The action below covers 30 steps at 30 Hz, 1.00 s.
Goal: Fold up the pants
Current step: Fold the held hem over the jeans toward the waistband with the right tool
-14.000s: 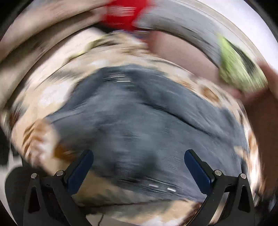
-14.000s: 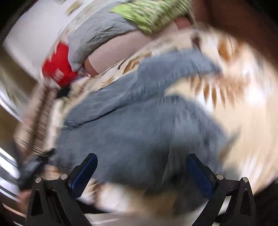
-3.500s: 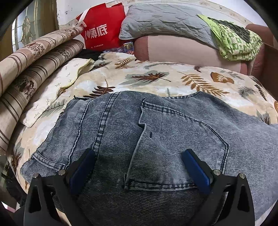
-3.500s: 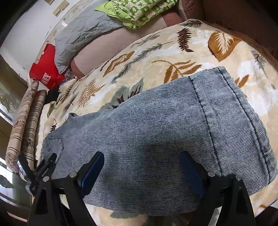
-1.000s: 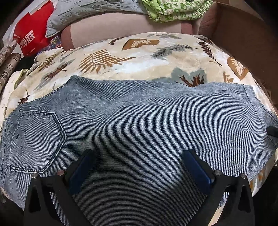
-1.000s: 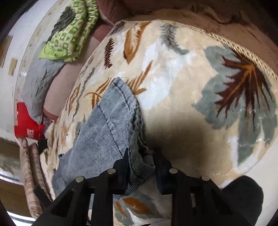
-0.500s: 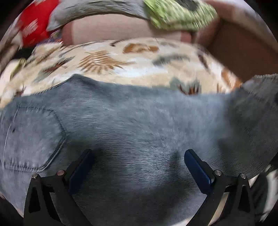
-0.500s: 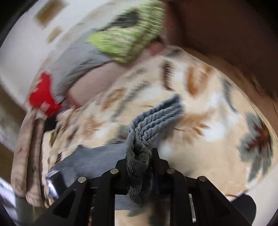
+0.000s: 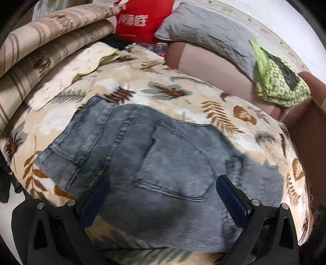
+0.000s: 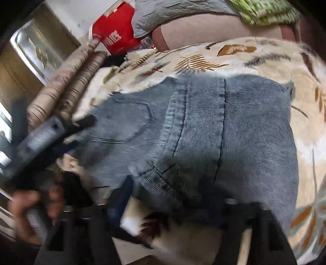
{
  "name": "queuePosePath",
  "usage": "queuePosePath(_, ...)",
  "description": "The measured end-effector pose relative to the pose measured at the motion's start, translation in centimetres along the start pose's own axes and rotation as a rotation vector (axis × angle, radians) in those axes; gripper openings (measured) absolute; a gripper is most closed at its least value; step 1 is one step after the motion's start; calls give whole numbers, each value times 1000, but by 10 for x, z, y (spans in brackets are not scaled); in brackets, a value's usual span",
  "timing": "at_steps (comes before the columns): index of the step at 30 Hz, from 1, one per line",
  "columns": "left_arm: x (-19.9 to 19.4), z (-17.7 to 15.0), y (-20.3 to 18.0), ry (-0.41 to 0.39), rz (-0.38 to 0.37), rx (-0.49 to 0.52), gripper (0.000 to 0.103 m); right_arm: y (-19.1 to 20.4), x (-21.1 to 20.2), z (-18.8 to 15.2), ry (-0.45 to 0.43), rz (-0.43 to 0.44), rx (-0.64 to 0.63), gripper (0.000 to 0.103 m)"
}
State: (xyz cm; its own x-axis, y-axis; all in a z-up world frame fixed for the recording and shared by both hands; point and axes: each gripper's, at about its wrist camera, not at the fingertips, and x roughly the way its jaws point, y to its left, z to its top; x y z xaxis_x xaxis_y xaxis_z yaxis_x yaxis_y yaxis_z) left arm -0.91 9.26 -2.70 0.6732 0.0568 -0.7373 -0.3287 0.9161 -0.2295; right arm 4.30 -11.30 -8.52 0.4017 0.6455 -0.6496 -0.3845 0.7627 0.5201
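Grey-blue jeans (image 9: 175, 159) lie folded on a leaf-patterned blanket (image 9: 203, 91), a back pocket (image 9: 177, 163) facing up. My left gripper (image 9: 163, 197) is open just above the seat of the jeans, its blue pads clear of the cloth. In the right wrist view the leg end with its hem (image 10: 154, 175) lies over the jeans (image 10: 234, 132), beside the pocket. My right gripper (image 10: 171, 208) is blurred and its jaws are opening. The hem lies slack just ahead of them and the pads do not press on it. A hand (image 10: 30, 203) holds the left tool at the left edge.
A red bag (image 9: 142, 18), a grey pillow (image 9: 203, 30) and a green patterned cloth (image 9: 279, 85) line the back. Striped rolled bedding (image 9: 40, 51) lies along the left side. A brown panel (image 9: 309, 132) stands to the right of the blanket.
My right gripper carried the leg hem across onto the seat of the jeans and let it go. My left gripper swung left toward the waist end. Both views rolled.
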Motion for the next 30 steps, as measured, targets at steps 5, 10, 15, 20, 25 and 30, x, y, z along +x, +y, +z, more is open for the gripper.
queuePosePath(5,-18,0,-62,-47,-138,137,103,-49,-62,2,-175,109,218,88)
queuePosePath(10,24,-32,-124,111,-124,389,103,-113,-31,-8,6,214,494,86)
queuePosePath(15,58,-68,-123,210,-52,470,103,-119,-75,25,-122,212,440,88)
queuePosePath(20,62,-71,-124,221,-72,481,103,-158,-47,83,-66,112,476,67)
queuePosePath(25,59,-77,-119,188,-98,491,103,-176,14,111,126,121,496,37)
queuePosePath(30,58,-77,-117,168,-110,501,103,-139,6,139,55,52,313,18)
